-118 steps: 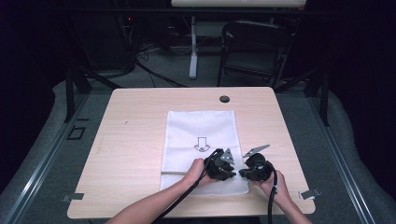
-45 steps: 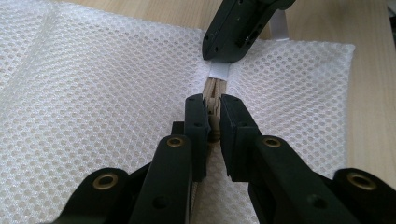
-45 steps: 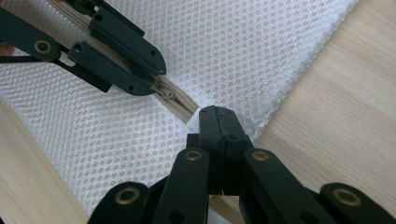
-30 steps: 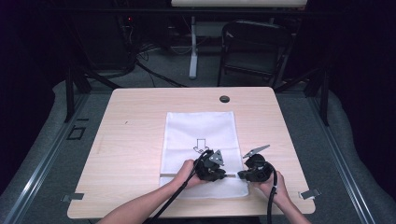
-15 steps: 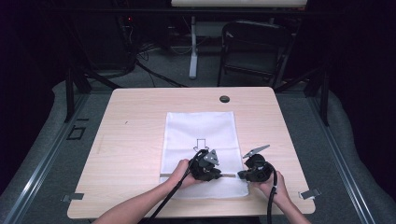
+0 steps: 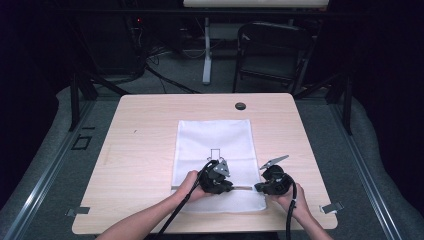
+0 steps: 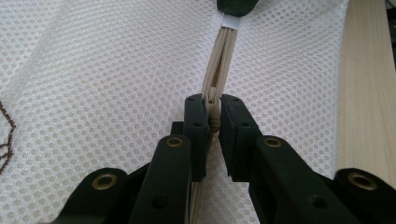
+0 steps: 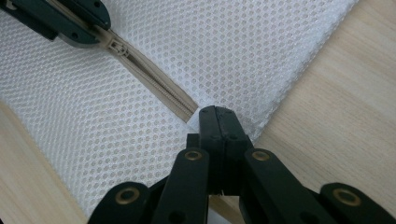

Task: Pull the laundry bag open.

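Left gripper [image 7: 212, 109] pinches the beige zipper pull [image 7: 213, 105] of the white mesh bag [image 7: 107, 79]; right gripper [image 8: 218, 116] clamps the bag's edge at the zipper's end.

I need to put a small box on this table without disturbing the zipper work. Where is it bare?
Free: the table left of the white mesh bag, the far strip between bag and the black grommet, and the right edge strip. Crowded: the near edge, where the left gripper pinches the zipper pull and the right gripper clamps the bag's zipper end.

A wooden table [image 6: 150, 150] and a dark chair [image 6: 272, 55].
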Tool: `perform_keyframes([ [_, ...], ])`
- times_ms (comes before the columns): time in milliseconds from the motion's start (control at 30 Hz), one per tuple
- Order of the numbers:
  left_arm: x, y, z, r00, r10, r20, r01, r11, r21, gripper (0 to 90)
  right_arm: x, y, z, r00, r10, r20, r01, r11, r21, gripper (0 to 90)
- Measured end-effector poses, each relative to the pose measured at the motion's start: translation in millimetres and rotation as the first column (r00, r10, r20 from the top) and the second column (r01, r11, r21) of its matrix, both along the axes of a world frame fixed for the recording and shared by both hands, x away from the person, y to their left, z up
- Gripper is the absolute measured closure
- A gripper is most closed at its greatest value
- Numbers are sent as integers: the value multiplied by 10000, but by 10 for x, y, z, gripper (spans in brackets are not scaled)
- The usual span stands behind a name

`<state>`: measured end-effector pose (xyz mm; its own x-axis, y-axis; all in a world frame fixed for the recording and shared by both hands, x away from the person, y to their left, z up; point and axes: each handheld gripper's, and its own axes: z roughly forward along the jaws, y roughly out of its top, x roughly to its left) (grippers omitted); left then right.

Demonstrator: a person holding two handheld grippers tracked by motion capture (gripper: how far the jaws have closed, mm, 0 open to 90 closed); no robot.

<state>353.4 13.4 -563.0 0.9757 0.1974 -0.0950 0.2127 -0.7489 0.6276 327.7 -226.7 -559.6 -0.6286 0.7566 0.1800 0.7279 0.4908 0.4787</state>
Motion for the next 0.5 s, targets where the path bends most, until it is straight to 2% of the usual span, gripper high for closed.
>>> perform_keyframes([
  [67, 1, 12, 3, 10000, 6, 18, -6, 10000, 33, 814, -1, 1, 0, 10000, 7, 9, -7, 10000, -8, 900],
  [100, -1, 16, 11, 9999, 13, 135, -16, 9998, 210, 813, 0, 0, -1, 10000, -2, 7, 2, 10000, 14, 900],
  [133, 3, 21, 1, 10000, -10, 52, 10, 10000, 24, 813, 0, -1, 0, 10000, 3, 2, -3, 10000, 7, 900],
  [233, 0, 35, 16, 10000, 3, 78, -4, 9998, 200, 814, -1, -2, -2, 10000, -42, 14, 42, 10000, 21, 900],
  [300, 3, 43, 10, 10000, -23, 53, 23, 9999, 147, 814, 1, -6, -3, 10000, -3, 39, 3, 10000, -2, 900],
  [333, 7, 54, 8, 10000, -40, 41, 39, 10000, 43, 814, -3, -1, -12, 9999, -117, 63, 116, 9998, 139, 900],
  [400, 4, 69, 19, 10000, 18, 95, -21, 9996, 293, 813, -6, 5, -12, 9998, -178, 21, 178, 9996, 229, 900],
  [433, 8, 77, 12, 10000, -19, -12, 19, 10000, 70, 814, 0, -2, 0, 10000, -63, -2, 63, 10000, -5, 900],
  [467, 3, 78, 13, 10000, 5, 8, -5, 10000, 59, 813, -6, 5, -11, 9998, -178, 15, 177, 9996, 224, 900],
  [500, -3, 79, 21, 9999, -18, 99, 16, 9997, 246, 813, 0, -4, -2, 10000, -80, -14, 80, 10000, 53, 900],
])
